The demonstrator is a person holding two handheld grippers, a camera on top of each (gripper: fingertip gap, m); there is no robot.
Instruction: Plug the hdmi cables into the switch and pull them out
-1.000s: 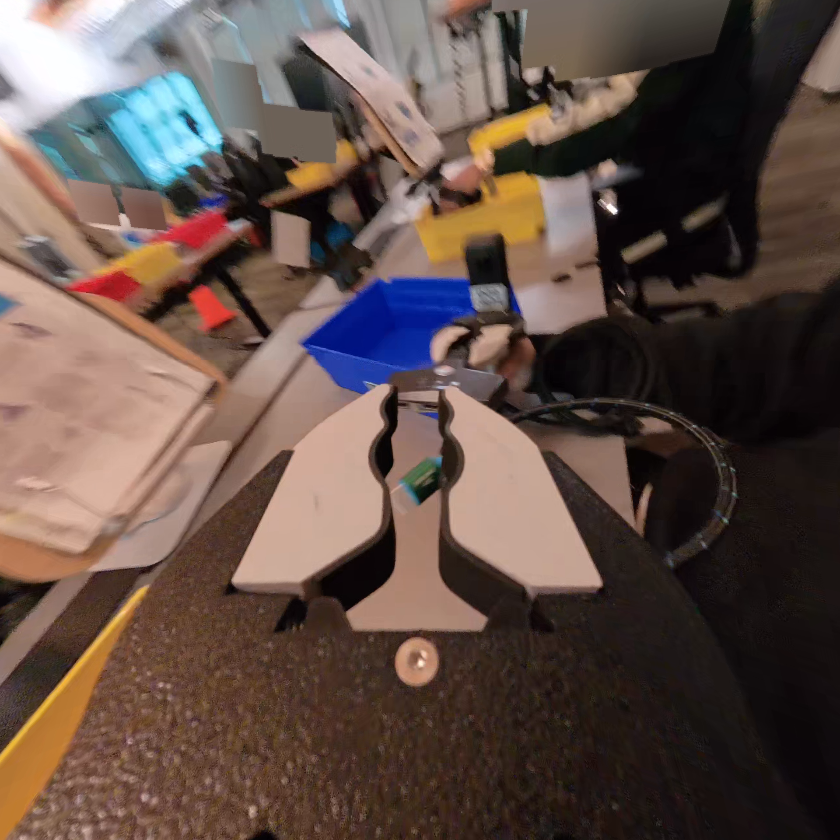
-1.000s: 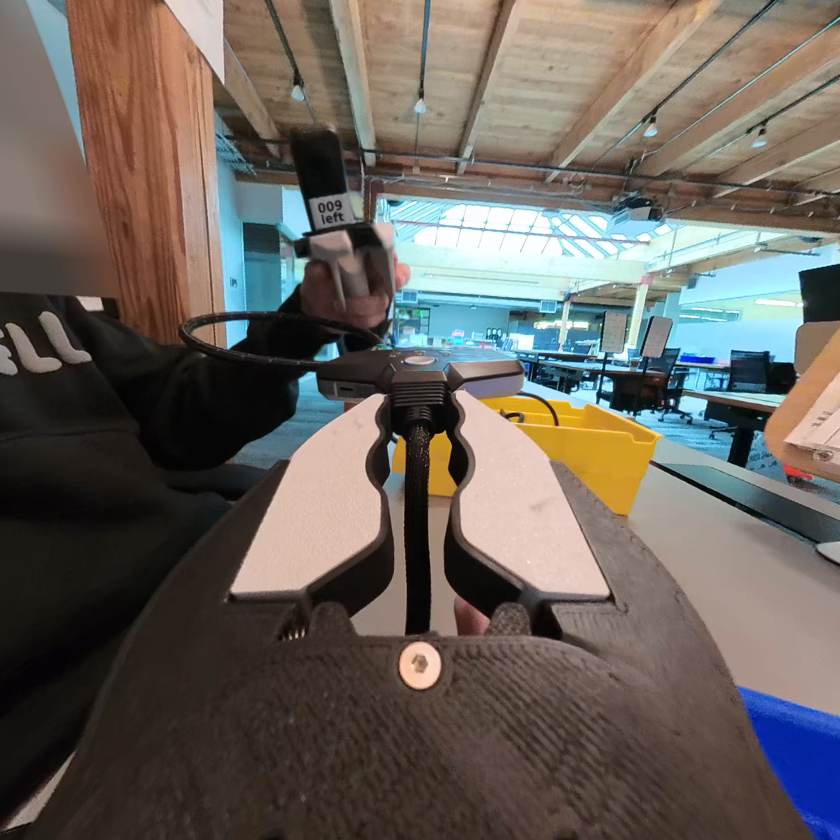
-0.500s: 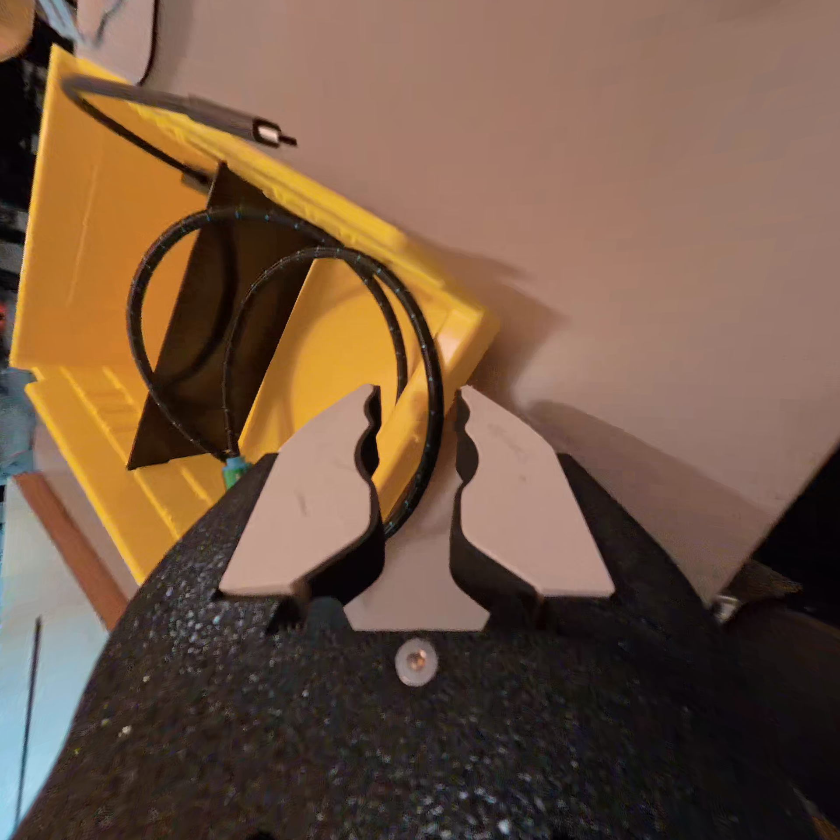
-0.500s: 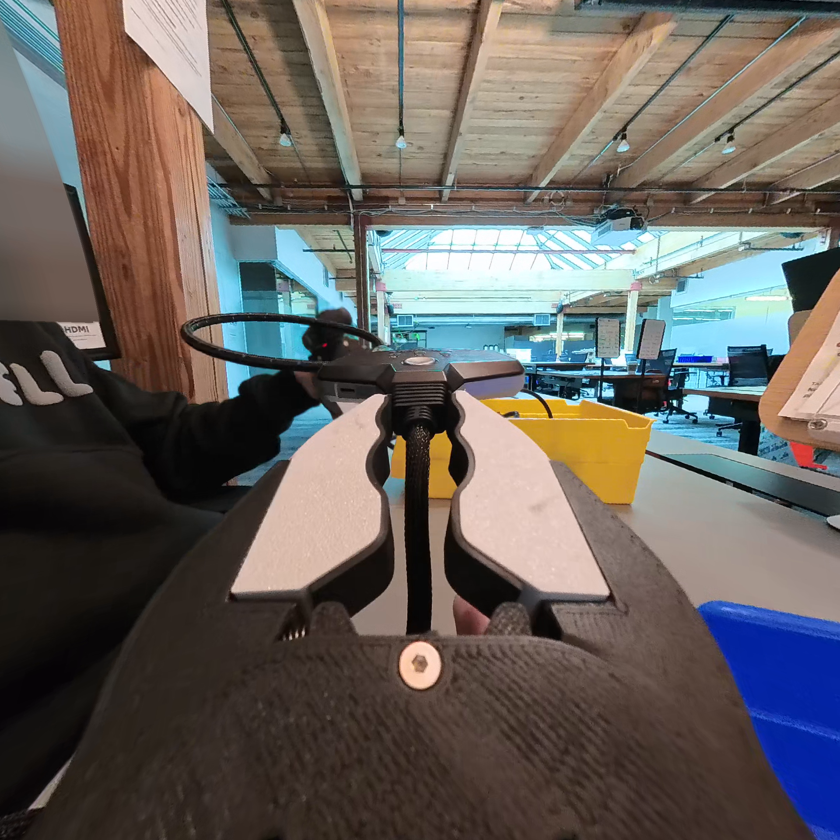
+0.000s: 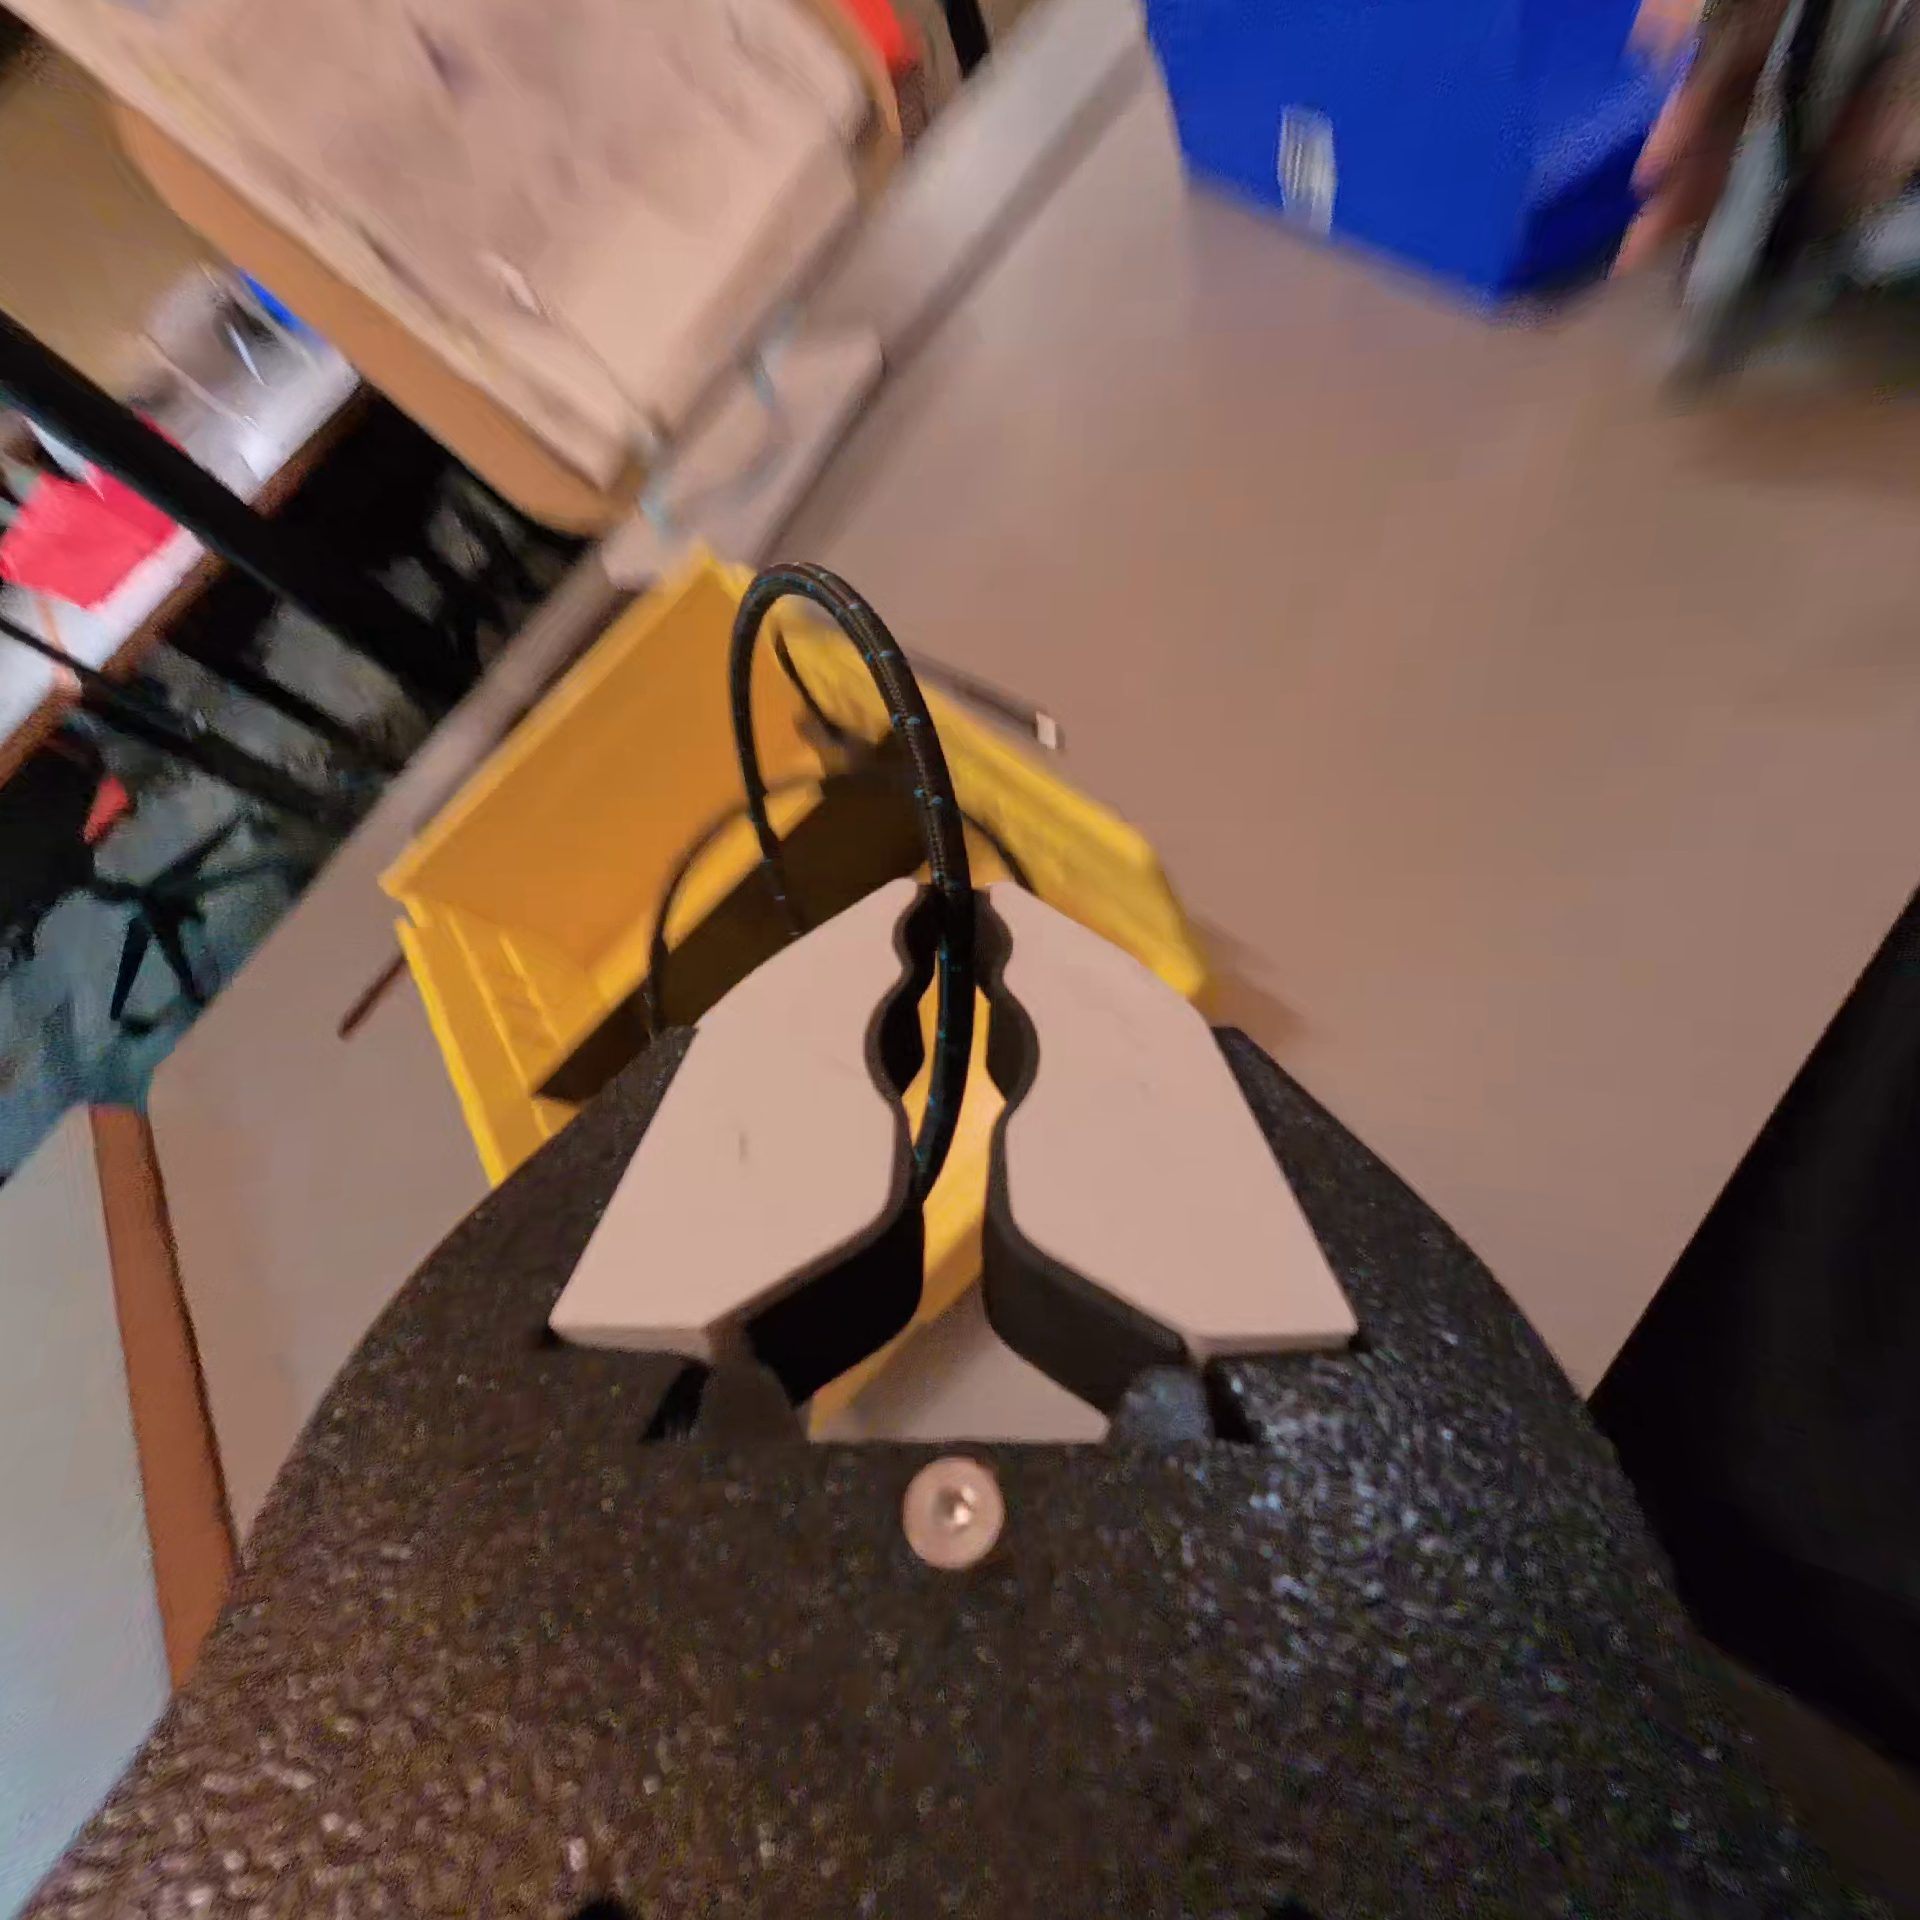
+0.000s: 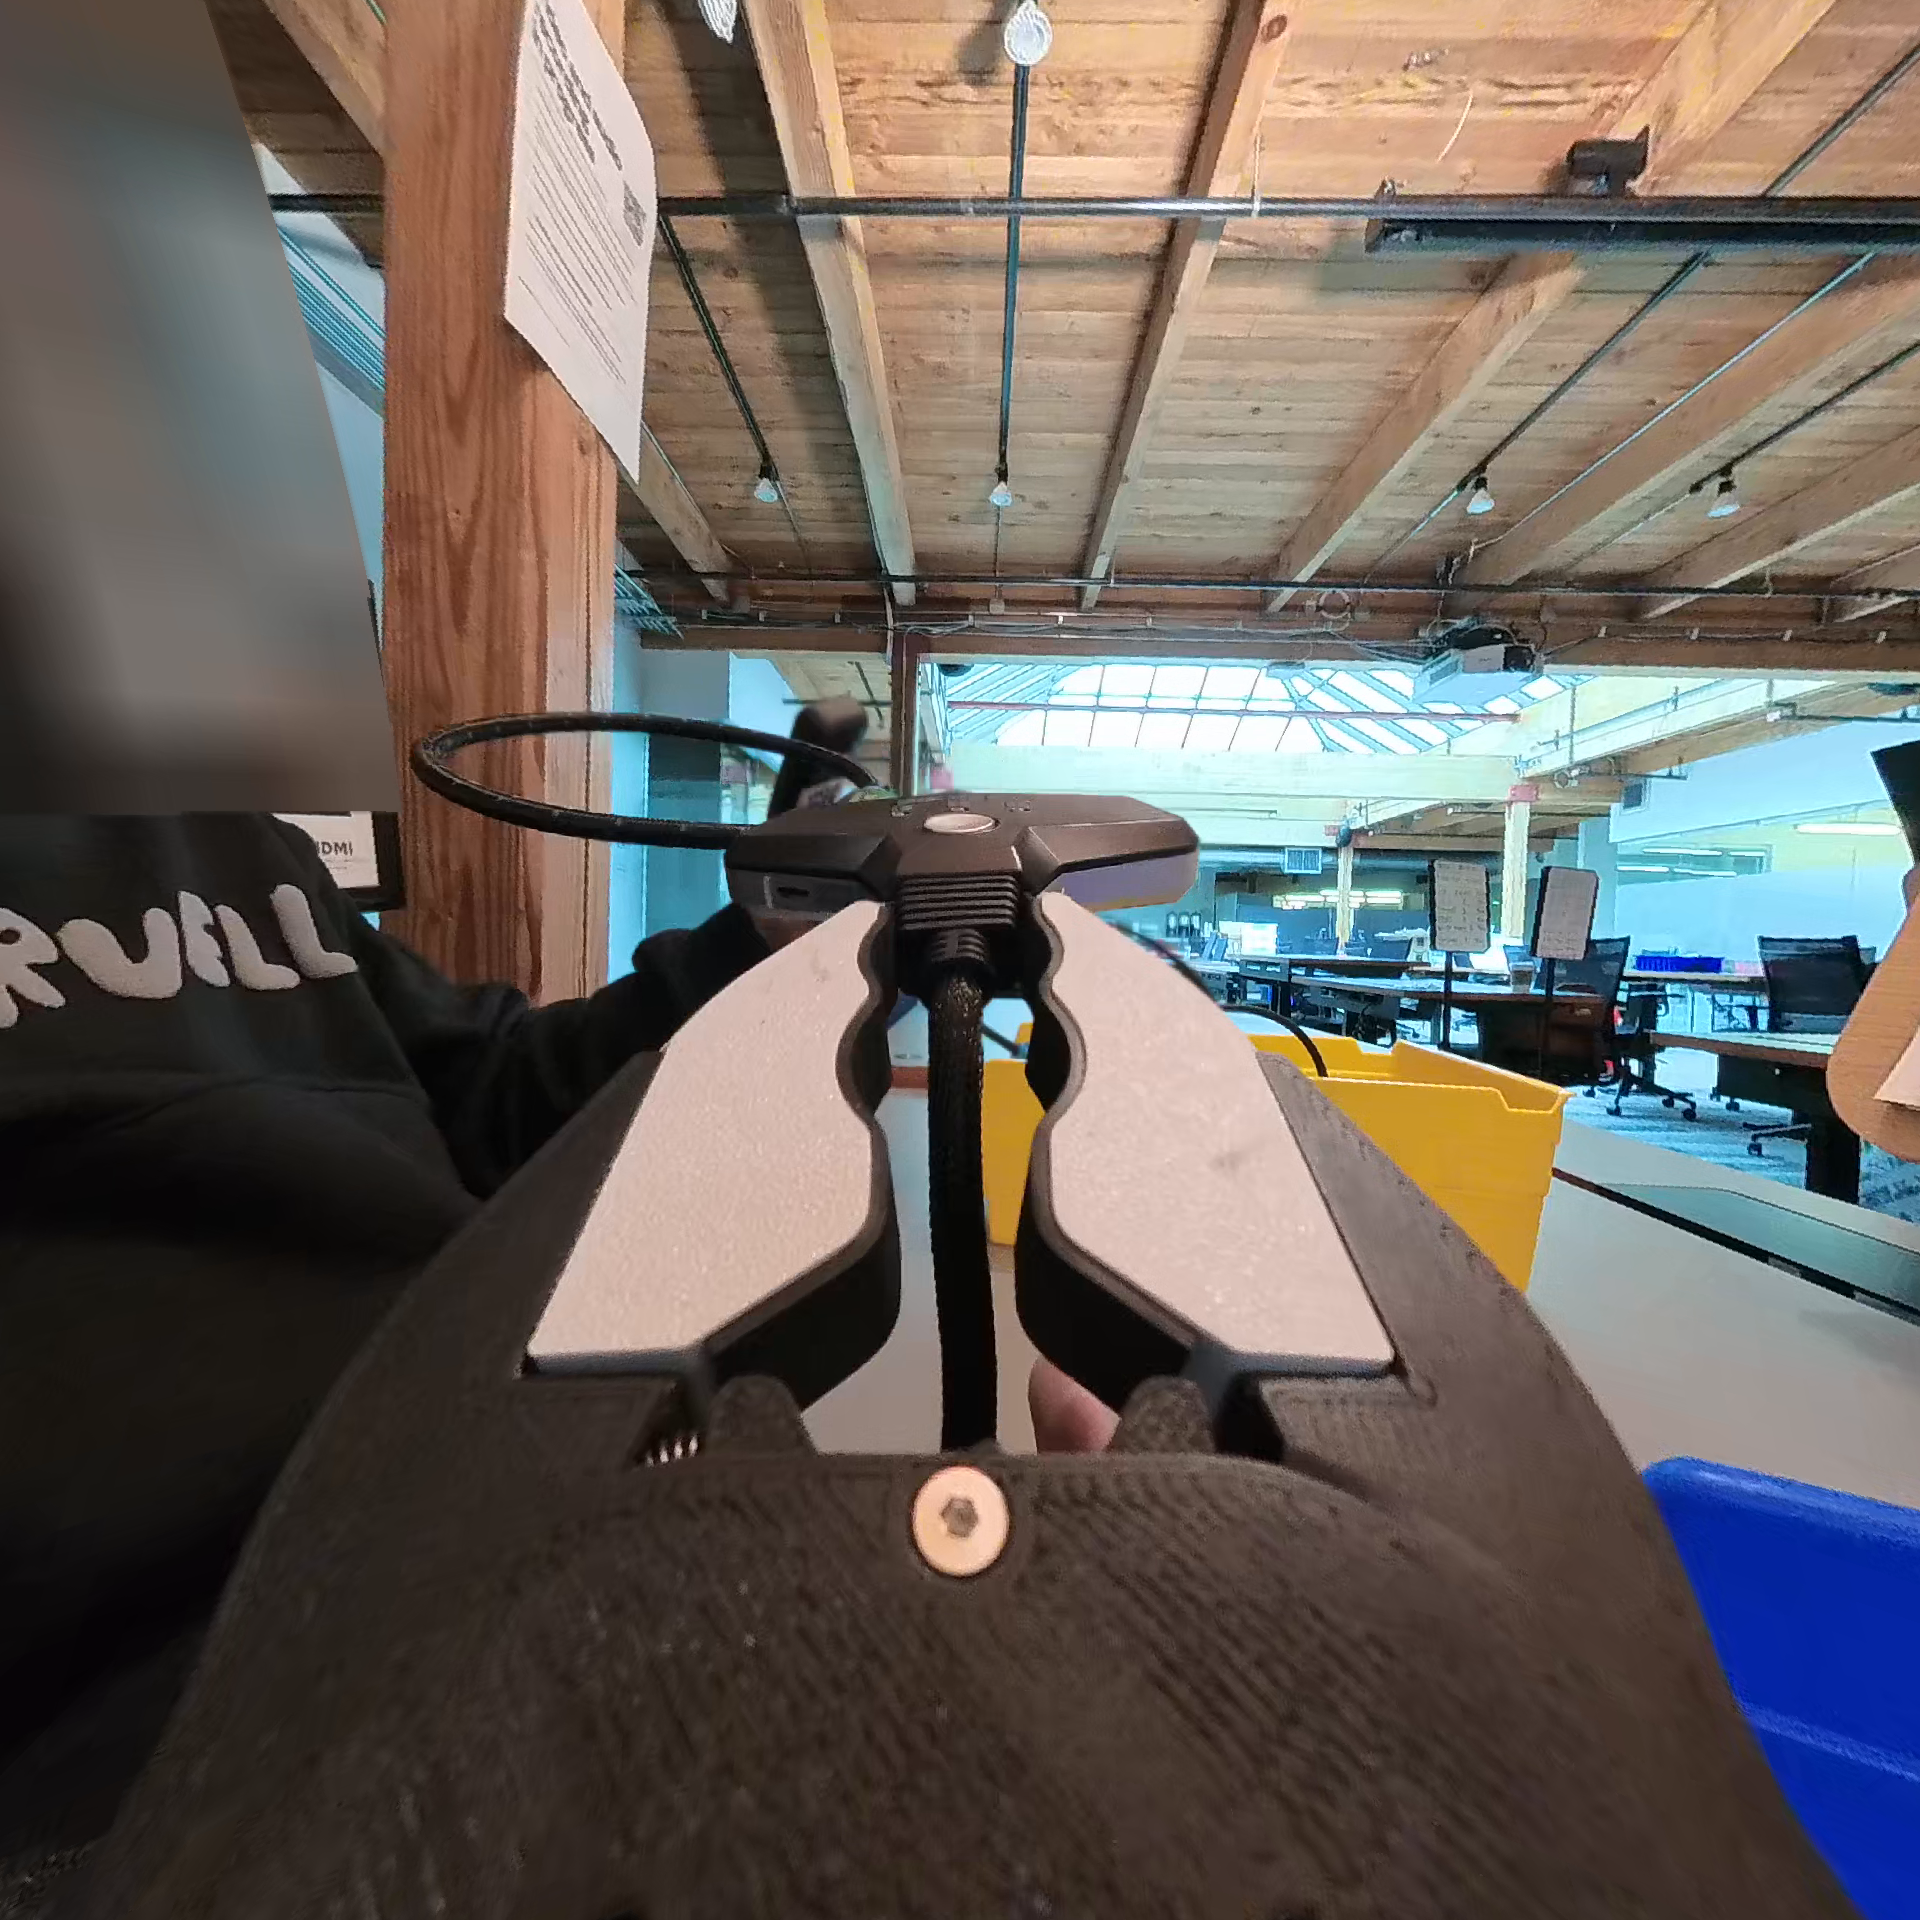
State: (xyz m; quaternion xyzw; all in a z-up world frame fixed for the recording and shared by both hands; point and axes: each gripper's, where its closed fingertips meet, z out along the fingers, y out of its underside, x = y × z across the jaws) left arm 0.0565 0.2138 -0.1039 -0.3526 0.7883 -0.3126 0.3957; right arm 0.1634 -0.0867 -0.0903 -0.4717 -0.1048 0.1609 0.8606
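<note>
In the right wrist view my right gripper is shut on the ribbed neck of the black HDMI switch and holds it up above the table. The switch's braided lead runs back between the fingers. A black braided HDMI cable loops out from the switch's left side. In the left wrist view my left gripper is shut on a black braided cable that arches up in a loop over a yellow bin. The cable's plug is hidden.
The yellow bin stands on the grey table, with a blue bin farther off, also at the right wrist view's lower right. A loose metal-tipped connector lies by the yellow bin. A person's black sleeve and a wooden post are to the left.
My left gripper has swung from looking down into the yellow bin to looking across it, and its fingers have closed on the cable. My right gripper has tilted up slightly, still holding the switch.
</note>
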